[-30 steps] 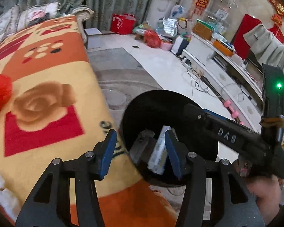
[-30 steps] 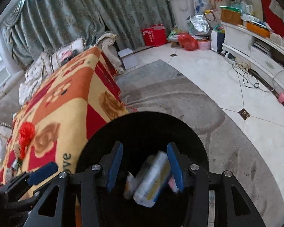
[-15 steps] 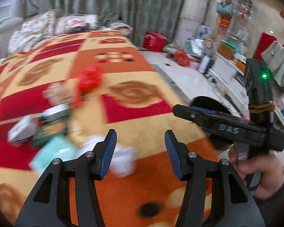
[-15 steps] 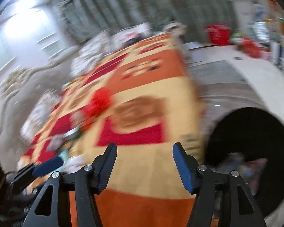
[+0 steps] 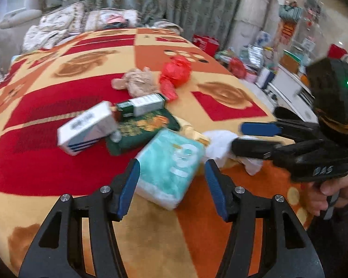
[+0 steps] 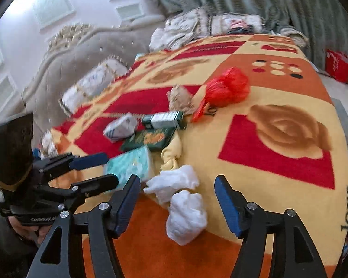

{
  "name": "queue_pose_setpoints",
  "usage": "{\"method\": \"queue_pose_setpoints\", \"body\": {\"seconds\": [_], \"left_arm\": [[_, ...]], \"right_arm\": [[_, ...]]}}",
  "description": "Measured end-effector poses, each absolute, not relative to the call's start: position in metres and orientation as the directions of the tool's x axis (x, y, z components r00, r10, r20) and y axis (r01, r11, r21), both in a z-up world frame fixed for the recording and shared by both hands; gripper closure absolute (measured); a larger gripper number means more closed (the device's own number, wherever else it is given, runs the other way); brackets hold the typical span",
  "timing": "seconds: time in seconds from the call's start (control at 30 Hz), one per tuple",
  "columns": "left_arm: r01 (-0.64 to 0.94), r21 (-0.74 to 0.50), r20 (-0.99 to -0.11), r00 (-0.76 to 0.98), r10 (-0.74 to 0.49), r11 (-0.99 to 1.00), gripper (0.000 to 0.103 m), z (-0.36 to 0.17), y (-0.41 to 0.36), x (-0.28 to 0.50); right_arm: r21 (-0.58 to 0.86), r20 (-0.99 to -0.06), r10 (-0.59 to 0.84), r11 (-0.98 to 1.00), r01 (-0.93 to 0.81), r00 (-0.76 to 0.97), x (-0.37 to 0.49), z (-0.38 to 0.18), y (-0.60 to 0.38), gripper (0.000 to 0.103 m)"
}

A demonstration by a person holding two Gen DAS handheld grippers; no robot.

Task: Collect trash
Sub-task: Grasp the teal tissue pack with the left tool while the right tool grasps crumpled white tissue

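Two grippers face the litter on the bed, and both are opening with nothing between their fingers.

From your left wrist view, the left gripper (image 5: 171,186) points down at the teal tissue pack (image 5: 170,168), which lies flat on the patterned blanket (image 5: 46,157) just ahead of the spread fingers; its long axis runs from near you away towards the far right, so the fingers look set to straddle its short width. Behind it sit a dark green packet (image 5: 146,127), a white carton (image 5: 88,127) tilted on the heap, a small green-and-white box (image 5: 141,105), crumpled brown paper (image 5: 136,82) and a red plastic bag (image 5: 176,70). Your right gripper (image 5: 255,136) reaches in from the right, above the white tissue wads (image 5: 218,147).

From your right wrist view, the right gripper (image 6: 177,202) frames those wads, one near (image 6: 186,215) and one just beyond, touching it; they have no clear long axis. The left gripper (image 6: 102,169) hovers beside the teal pack (image 6: 132,164).
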State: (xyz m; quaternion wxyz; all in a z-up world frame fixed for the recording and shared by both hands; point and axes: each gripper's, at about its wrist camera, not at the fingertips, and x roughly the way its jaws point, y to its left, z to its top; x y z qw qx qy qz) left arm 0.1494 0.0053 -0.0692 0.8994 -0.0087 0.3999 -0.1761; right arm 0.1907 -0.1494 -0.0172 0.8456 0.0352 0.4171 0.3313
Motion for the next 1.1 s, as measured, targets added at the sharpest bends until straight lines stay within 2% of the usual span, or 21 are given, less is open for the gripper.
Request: {"method": "queue_pose_setpoints", "body": {"seconds": [0.2,0.27,0.33,0.5,0.57,0.7,0.93,1.1], "left_arm": [[0.288,-0.124,-0.723,0.63,-0.285,0.949,0.046,-0.077,0.0,0.156],[0.279,-0.14,-0.717,0.633,-0.292,0.95,0.046,-0.076,0.004,0.158],[0.266,-0.149,-0.709,0.642,-0.29,0.953,0.046,-0.076,0.009,0.157],[0.245,-0.154,-0.701,0.656,-0.28,0.957,0.045,-0.075,0.016,0.157],[0.248,-0.146,-0.708,0.65,-0.276,0.958,0.045,-0.076,0.014,0.158],[0.256,-0.115,-0.729,0.634,-0.257,0.96,0.034,-0.08,0.01,0.162],[0.208,-0.171,-0.757,0.598,-0.264,0.963,0.033,-0.087,0.019,0.179],[0.176,-0.217,-0.733,0.62,-0.279,0.96,0.033,-0.085,0.028,0.177]], "right_arm": [[0.241,-0.755,0.523,0.783,-0.573,0.396,0.188,-0.034,-0.132,0.039],[0.225,-0.756,0.517,0.781,-0.582,0.402,0.187,-0.034,-0.132,0.039],[0.228,-0.748,0.527,0.775,-0.589,0.403,0.186,-0.033,-0.133,0.044],[0.204,-0.756,0.513,0.775,-0.598,0.406,0.183,-0.036,-0.131,0.045],[0.202,-0.755,0.513,0.775,-0.599,0.408,0.182,-0.036,-0.131,0.045],[0.226,-0.747,0.526,0.775,-0.59,0.406,0.183,-0.036,-0.134,0.045],[0.289,-0.729,0.561,0.771,-0.567,0.392,0.186,-0.036,-0.141,0.045],[0.279,-0.732,0.552,0.777,-0.564,0.399,0.187,-0.034,-0.141,0.047]]}}
